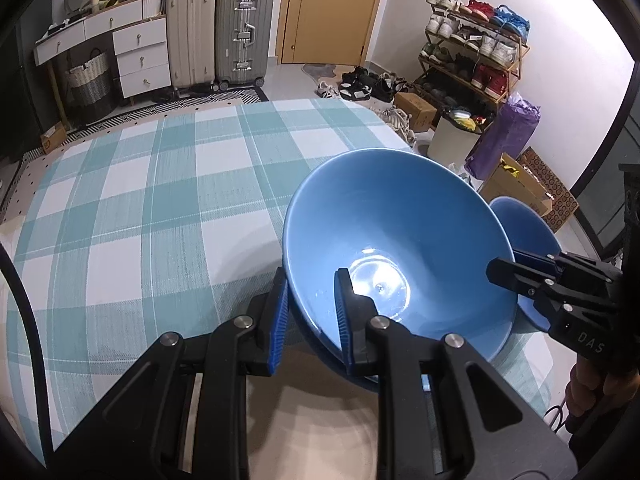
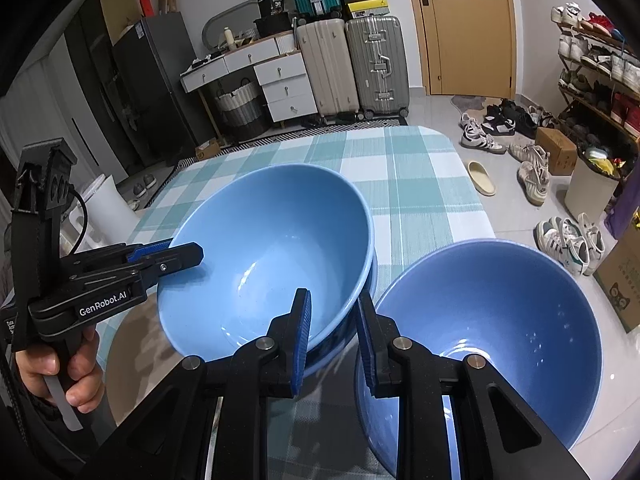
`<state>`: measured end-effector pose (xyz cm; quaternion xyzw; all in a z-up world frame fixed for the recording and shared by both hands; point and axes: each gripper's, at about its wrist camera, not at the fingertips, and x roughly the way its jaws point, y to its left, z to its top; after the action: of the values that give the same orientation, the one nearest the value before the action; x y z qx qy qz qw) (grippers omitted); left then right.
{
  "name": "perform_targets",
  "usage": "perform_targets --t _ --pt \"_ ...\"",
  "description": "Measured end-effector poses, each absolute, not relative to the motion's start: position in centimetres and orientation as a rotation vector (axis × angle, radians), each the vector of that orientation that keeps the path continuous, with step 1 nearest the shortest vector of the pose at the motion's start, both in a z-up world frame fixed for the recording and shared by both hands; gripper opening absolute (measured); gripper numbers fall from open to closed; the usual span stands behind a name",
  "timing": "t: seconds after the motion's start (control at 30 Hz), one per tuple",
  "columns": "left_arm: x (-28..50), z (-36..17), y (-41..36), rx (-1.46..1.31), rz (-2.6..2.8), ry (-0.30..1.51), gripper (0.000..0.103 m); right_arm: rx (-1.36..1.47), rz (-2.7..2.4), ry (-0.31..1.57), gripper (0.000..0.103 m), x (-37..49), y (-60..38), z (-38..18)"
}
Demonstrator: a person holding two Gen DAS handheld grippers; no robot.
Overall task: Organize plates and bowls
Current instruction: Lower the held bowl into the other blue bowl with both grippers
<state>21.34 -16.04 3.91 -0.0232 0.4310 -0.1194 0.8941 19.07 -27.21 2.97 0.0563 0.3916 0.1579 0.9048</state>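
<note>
The large glossy blue ceramic bowl [image 1: 400, 240] looks rigid, fairly heavy for a rim pinch, and breakable; its glazed surface throws a bright glare at the bottom, so I judge it slippery under the ribbed blue pads. The rim is the only thin place to take it, one finger inside and one outside the wall, and a bowl held that way will want to swing about the pinch. It appears to rest on another blue dish below it, whose edge shows just under its rim in the right wrist view, near the counter's near edge.

The left tongs [image 1: 312, 320] straddle the near-left rim of this bowl, one pad inside and one outside the wall; they seem clamped on it, though contact on the outer pad is hard to confirm. The right tongs [image 2: 334, 336] stand apart, with the gap between them lying between the two bowls: the left finger is over the large bowl's near-right rim, the right finger against the rim of the second, smaller blue ceramic bowl [image 2: 500, 320]. They grip nothing that I can see.

That second bowl sits just beside the first, toward the counter's right edge, upright and empty. Both bowls are plain, deep and round, the same even sky blue inside. The teal-and-white checked cloth on the counter [image 1: 160, 200] carries nothing else in view.
</note>
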Motion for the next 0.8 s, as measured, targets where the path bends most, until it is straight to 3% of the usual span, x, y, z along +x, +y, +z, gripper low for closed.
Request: perform_targets --t 0.8 --pt "21.1 2.7 -15.7 -0.032 -0.247 0.909 0.018 0.059 0.285 0.8 0.023 18.3 -26.3 2.3"
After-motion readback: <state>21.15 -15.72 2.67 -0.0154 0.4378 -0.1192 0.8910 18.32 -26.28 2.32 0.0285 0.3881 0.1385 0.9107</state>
